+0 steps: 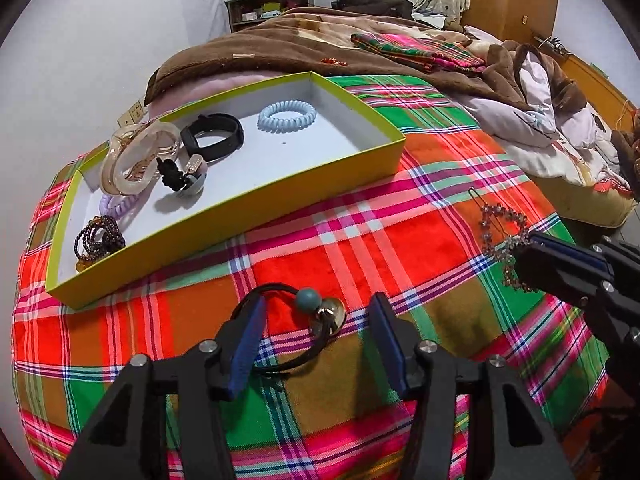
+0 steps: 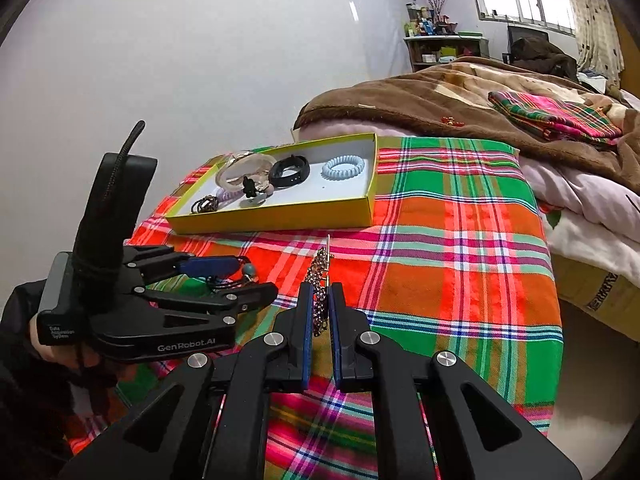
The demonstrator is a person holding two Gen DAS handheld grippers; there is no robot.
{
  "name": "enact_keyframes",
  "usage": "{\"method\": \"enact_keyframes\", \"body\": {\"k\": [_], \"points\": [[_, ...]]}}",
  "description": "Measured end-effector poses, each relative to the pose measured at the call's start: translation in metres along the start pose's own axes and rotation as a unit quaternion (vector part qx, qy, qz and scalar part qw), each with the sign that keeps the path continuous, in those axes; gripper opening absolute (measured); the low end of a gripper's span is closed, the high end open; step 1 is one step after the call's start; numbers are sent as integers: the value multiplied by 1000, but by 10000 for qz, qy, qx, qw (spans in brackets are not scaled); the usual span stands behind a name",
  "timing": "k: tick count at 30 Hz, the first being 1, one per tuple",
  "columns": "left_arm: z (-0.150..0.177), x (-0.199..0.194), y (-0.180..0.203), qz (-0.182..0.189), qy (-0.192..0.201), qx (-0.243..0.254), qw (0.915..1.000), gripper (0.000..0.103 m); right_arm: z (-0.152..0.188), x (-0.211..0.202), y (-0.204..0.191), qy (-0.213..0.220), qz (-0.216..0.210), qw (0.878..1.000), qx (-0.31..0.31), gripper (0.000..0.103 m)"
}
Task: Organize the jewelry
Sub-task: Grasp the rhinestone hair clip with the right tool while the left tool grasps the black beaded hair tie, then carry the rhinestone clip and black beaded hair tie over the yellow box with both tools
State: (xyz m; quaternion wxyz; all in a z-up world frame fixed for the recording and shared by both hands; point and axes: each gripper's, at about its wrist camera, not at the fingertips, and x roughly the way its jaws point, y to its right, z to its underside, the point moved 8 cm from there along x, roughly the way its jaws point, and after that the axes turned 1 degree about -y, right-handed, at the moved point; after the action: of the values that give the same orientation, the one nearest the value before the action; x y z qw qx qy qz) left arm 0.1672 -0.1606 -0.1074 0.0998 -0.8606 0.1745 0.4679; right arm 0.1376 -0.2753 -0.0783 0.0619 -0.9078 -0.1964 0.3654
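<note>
The left gripper (image 1: 316, 344) is hovering with its jaws spread wide around a black hair tie (image 1: 280, 336), gripping nothing yet, while the right gripper (image 2: 320, 312) is clenching the beaded hair clip (image 2: 320, 280) edge-on between its pads. Both are working over the plaid cloth (image 1: 420, 216) that is covering the bed. Beyond them the yellow tray (image 1: 248, 196) is holding a clear bangle (image 1: 136, 160), a black band (image 1: 214, 136), a blue coil tie (image 1: 287, 114) and dark bead strands (image 1: 98, 236). The hair tie is lying flat on the cloth between the left fingers; it looks light, soft and floppy, so pinching its cord beside the teal bead (image 1: 308, 300) seems best. The clip looks stiff but delicate, and its beads may be slipping under pressure.
</note>
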Motion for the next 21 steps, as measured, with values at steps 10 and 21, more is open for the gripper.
{"method": "enact_keyframes", "body": {"k": [10,21], "points": [[-1,-4,-2,243,-17,-185,9995,25,-2,-1,-3,37,8,10000,16,8],[-5,-17,-7,434,194,-273,9985,17,-6,-4,-4,90,74,9999,73,8]]}}
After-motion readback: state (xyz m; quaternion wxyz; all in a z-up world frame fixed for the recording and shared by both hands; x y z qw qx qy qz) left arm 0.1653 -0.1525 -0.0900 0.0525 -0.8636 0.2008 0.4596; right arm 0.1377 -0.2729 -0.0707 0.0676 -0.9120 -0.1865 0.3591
